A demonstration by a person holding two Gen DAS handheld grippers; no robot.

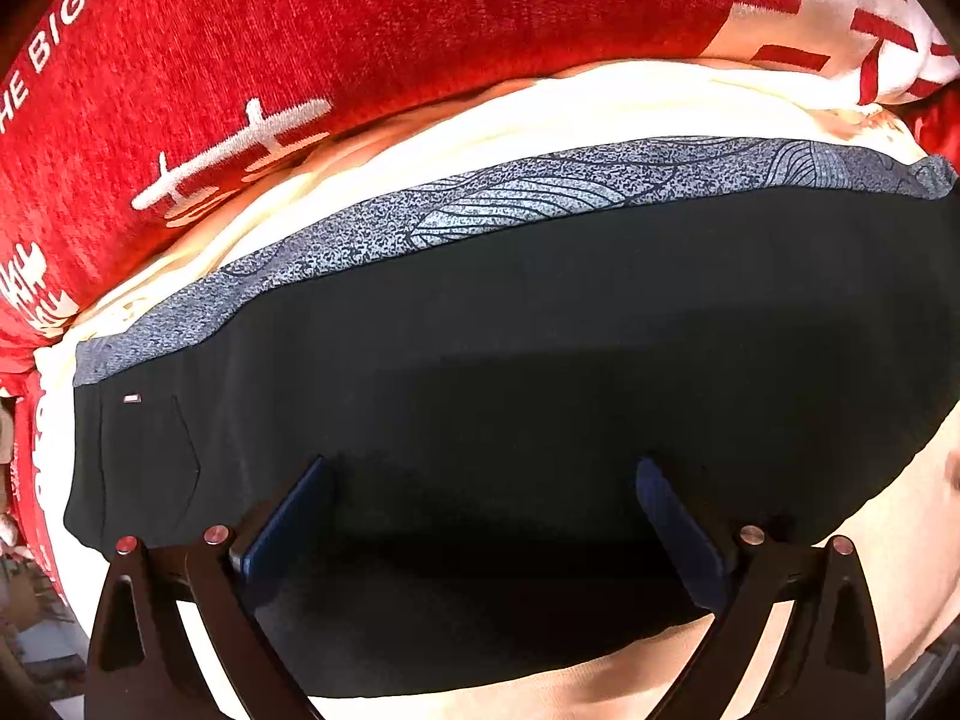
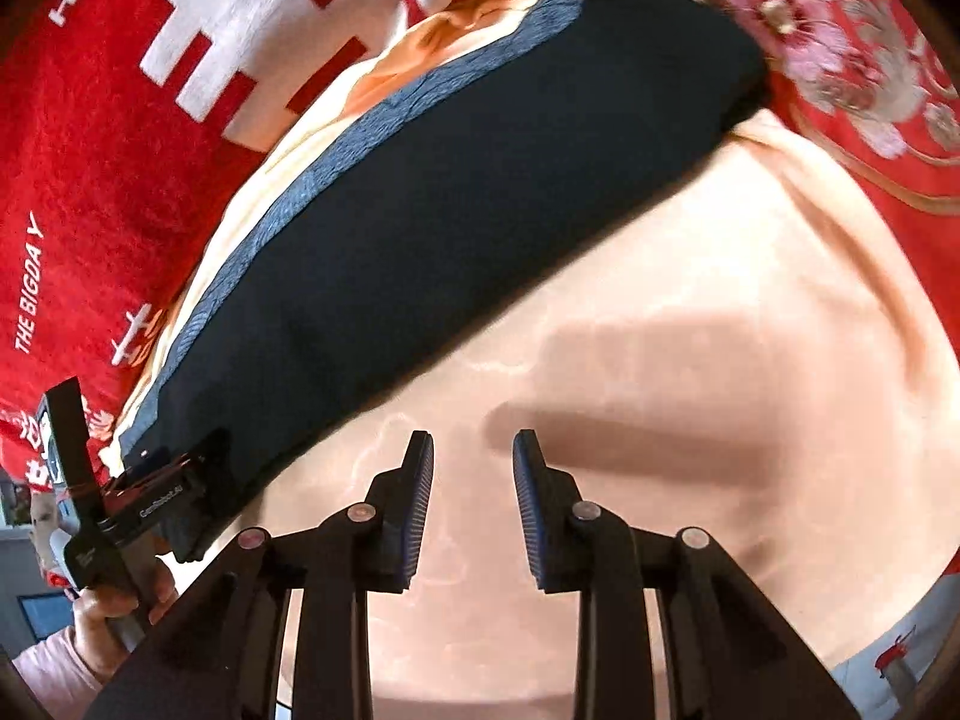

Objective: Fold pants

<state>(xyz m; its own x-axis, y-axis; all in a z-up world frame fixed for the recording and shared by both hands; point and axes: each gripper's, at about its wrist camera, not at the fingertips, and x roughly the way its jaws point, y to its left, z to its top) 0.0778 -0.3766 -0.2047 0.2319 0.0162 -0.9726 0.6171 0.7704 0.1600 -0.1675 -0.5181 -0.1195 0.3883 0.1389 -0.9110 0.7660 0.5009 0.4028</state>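
The dark pants (image 1: 510, 360) lie folded flat on a cream sheet (image 1: 540, 114), with a grey patterned waistband (image 1: 480, 204) along the far edge. My left gripper (image 1: 480, 474) is open, its blue pads spread wide just above the near part of the pants. In the right wrist view the pants (image 2: 450, 210) stretch diagonally from lower left to upper right. My right gripper (image 2: 474, 450) is open and empty over bare cream sheet (image 2: 720, 300), to the right of the pants. The left gripper (image 2: 174, 498) shows at the pants' lower left end, held by a hand.
A red blanket with white lettering (image 1: 300, 30) lies beyond the pants. It shows in the right wrist view (image 2: 90, 150) too. Red floral fabric (image 2: 840, 60) lies at the upper right. The sheet's edge drops off at the lower right (image 2: 900, 648).
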